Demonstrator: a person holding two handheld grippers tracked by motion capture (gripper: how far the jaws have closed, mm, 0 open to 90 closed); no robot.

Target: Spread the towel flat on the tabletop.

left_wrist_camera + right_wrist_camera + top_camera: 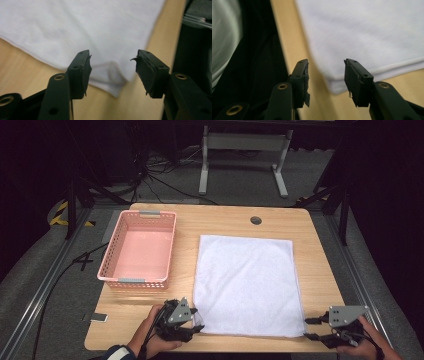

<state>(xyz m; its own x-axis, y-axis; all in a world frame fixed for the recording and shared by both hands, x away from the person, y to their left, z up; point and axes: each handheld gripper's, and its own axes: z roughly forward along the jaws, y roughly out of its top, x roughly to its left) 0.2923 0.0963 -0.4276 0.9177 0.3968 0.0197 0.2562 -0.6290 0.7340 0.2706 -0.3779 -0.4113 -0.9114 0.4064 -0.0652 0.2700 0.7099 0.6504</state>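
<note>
In the middle of the high view we see the towel point(246, 285) spread flat on the table point(320, 270), its near edge running along the lower part of the frame. At the lower left of that frame our left gripper point(196, 320) sits at the towel's near left corner; at the lower right our right gripper point(309, 327) sits just off the near right corner. To the left of the towel, in the centre-left of the frame, stands a pink basket point(120, 245), apart from the cloth.

In the left gripper view the left gripper point(112, 72) has its jaws parted, and the towel's point(82, 27) corner lies on the wood between them in the lower middle of the frame; the pads point(86, 72) do not press on it. In the right gripper view the right gripper point(326, 80) is likewise parted, with the towel's point(367, 32) corner lying between the jaws just below the frame's centre, and nothing gripped. The towel fills the upper right of that frame, the table's edge runs down the left.
</note>
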